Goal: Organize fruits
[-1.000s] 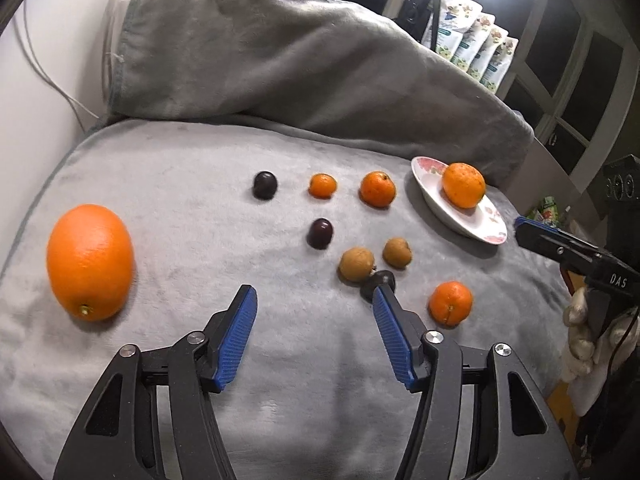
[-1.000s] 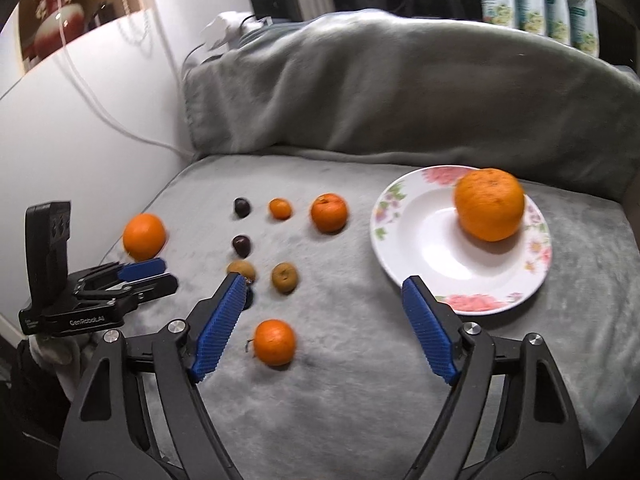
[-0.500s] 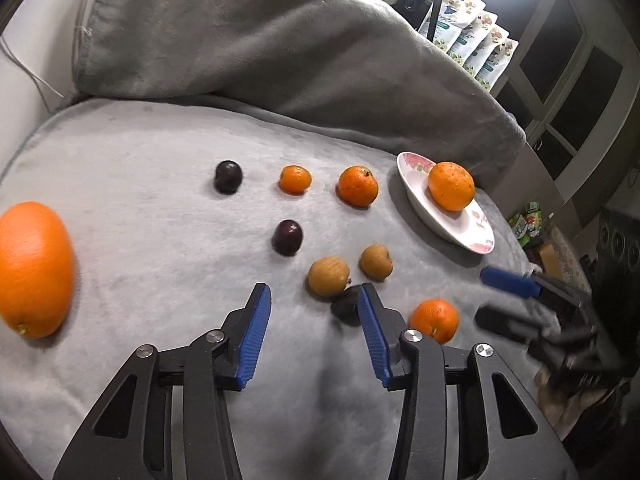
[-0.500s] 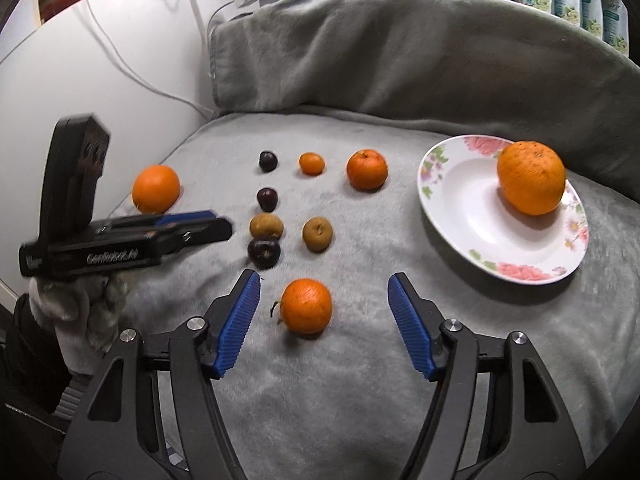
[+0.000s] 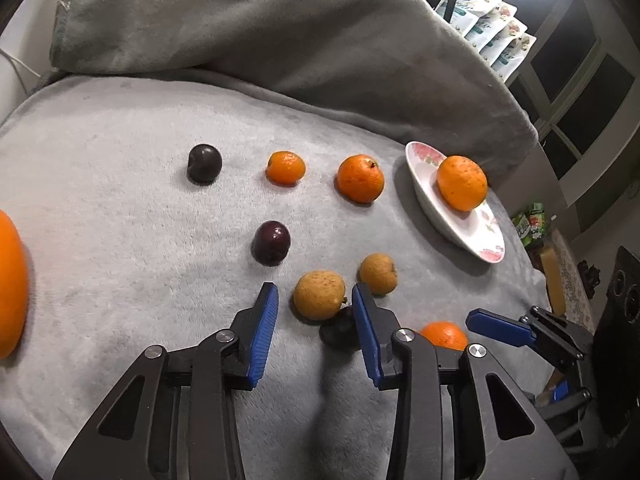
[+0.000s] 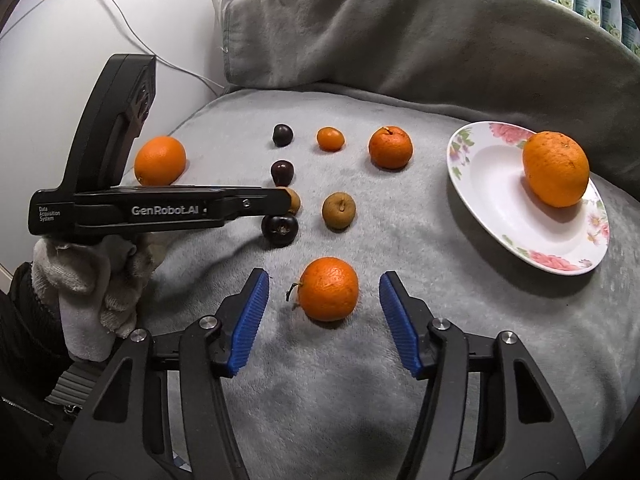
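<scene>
Fruits lie on a grey blanket. My left gripper (image 5: pixel 314 304) is open, its fingers on either side of a brown round fruit (image 5: pixel 319 294), with a dark plum (image 5: pixel 338 330) just behind its right finger. My right gripper (image 6: pixel 324 300) is open around a small orange (image 6: pixel 329 289), not touching it. A floral plate (image 6: pixel 492 184) at the right holds a large orange (image 6: pixel 556 168). Two more plums (image 5: pixel 204 163), (image 5: pixel 272 242), two mandarins (image 5: pixel 285 167), (image 5: pixel 361 178) and a second brown fruit (image 5: pixel 378 273) lie between.
A big orange (image 6: pixel 160 160) lies at the far left of the blanket. A folded grey blanket ridge (image 5: pixel 280 40) rises behind the fruits. The left gripper's body (image 6: pixel 160 210) and gloved hand (image 6: pixel 92 280) cross the right wrist view at left. A wall with cables stands at left.
My left gripper moved forward and right and narrowed around the brown fruit. My right gripper moved forward and narrowed around the small orange. No fruit has moved.
</scene>
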Available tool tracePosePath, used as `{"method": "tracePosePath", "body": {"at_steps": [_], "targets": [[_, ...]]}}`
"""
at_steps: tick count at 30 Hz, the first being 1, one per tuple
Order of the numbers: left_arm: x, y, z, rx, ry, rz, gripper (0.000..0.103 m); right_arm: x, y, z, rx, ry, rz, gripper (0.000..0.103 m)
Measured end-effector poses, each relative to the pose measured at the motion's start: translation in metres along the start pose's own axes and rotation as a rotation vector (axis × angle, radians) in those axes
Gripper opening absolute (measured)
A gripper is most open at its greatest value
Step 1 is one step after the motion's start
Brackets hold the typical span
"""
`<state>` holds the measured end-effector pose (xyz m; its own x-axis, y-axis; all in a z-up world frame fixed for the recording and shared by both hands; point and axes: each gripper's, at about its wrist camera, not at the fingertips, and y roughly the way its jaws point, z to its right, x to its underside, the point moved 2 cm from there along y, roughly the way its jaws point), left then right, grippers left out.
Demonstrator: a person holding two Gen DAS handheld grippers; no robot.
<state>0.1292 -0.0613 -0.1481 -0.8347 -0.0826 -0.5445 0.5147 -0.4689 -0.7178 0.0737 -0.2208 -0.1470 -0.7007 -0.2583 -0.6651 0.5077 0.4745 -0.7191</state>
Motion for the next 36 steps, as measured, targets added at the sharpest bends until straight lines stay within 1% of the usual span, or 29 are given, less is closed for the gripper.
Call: {"method": "tracePosePath", "body": {"at_steps": [3,5,6,7,9,13,24,30,36], "targets": [[-0.002,0.001,0.001,0.001,0.005,-0.001,0.035,0.000,0.003,-0.001,-0.002,-0.004,-0.007,0.059],[-0.002,0.003,0.003,0.005,0.012,-0.005,0.032,0.000,0.005,-0.003,-0.001,-0.006,-0.013,0.057],[-0.003,0.004,0.004,0.007,0.016,-0.005,0.029,-0.001,0.007,-0.003,0.002,-0.009,-0.016,0.055],[-0.003,0.004,0.005,0.006,0.020,-0.004,0.029,-0.001,0.008,-0.004,0.005,-0.012,-0.020,0.053],[-0.003,0.004,0.006,0.000,0.025,-0.002,0.028,-0.001,0.012,-0.004,0.011,-0.013,-0.029,0.047],[-0.005,0.005,0.004,0.001,0.018,0.001,0.025,0.001,0.016,-0.002,0.022,-0.008,-0.040,0.039],[-0.006,-0.004,0.000,0.006,-0.006,0.023,0.025,0.004,0.012,0.001,0.019,0.012,-0.019,0.038],[-0.007,-0.012,-0.001,0.009,-0.013,0.042,0.025,0.002,0.000,0.005,0.034,0.027,0.014,0.037],[-0.013,-0.022,0.011,0.035,0.001,0.070,0.025,0.000,-0.016,0.016,0.061,0.056,0.053,0.037]]}}
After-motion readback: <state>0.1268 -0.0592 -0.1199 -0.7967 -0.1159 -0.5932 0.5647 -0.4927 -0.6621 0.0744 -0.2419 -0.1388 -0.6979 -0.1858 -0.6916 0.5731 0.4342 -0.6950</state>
